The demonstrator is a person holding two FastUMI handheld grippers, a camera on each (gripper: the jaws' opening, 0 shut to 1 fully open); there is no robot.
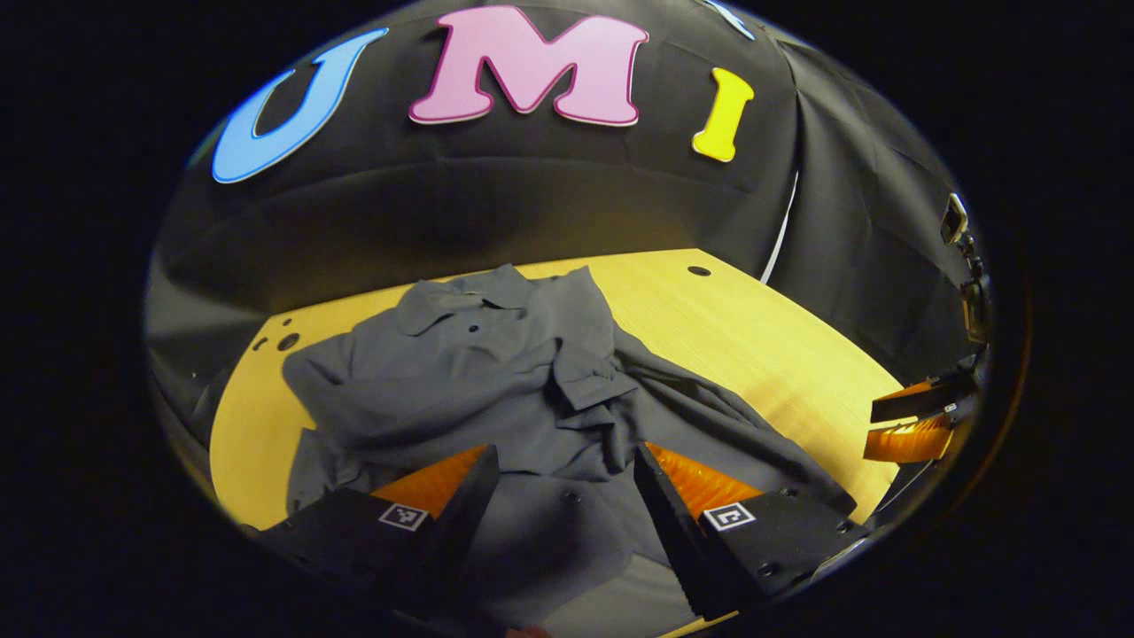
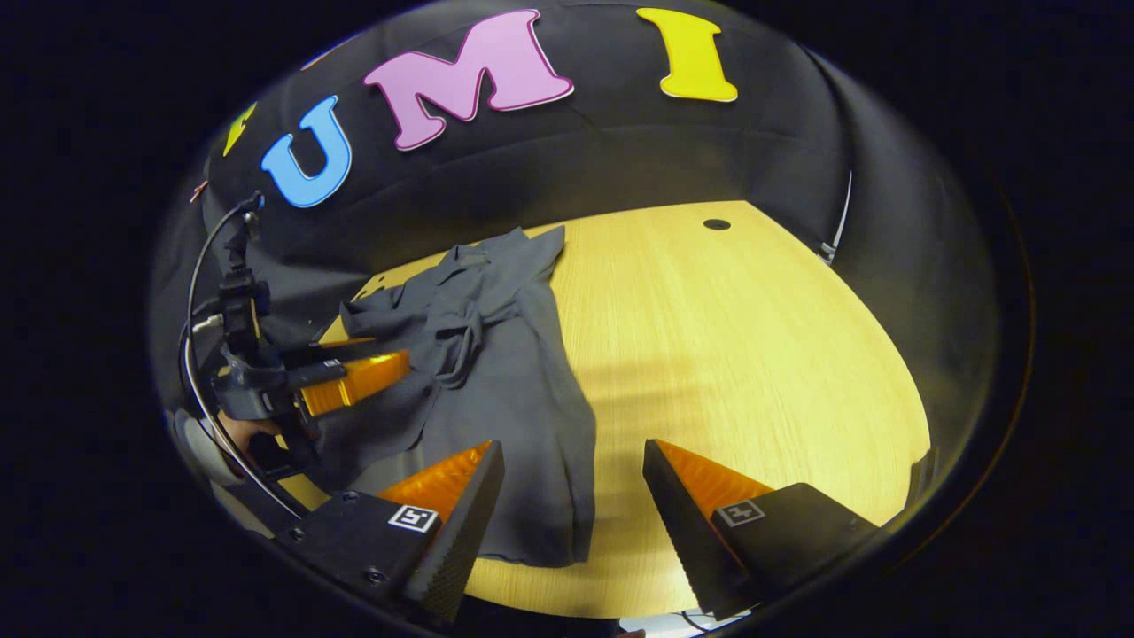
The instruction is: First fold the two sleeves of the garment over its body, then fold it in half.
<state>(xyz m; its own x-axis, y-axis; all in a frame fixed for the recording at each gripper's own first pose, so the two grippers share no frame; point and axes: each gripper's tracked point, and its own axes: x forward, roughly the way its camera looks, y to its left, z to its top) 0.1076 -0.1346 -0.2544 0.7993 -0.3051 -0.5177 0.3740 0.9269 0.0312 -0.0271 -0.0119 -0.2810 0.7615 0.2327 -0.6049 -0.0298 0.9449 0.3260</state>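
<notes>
Here the left gripper point(image 1: 563, 496) hangs wide open over the hem of the grey garment point(image 1: 496, 372), holding nothing; the right gripper point(image 2: 571, 496) gapes empty beside it on the table point(image 2: 753, 337). Sleeves look folded; halving likely next

Bare table point(image 2: 753, 354) lies open right of the garment point(image 2: 505, 372); booth wall point(image 2: 620, 168) closes the far edge

A light wooden table point(image 2: 753, 354) with small round holes fills the space ahead. Black cloth wall point(image 2: 620, 168) hangs creased directly behind it; lighting is dim.
</notes>
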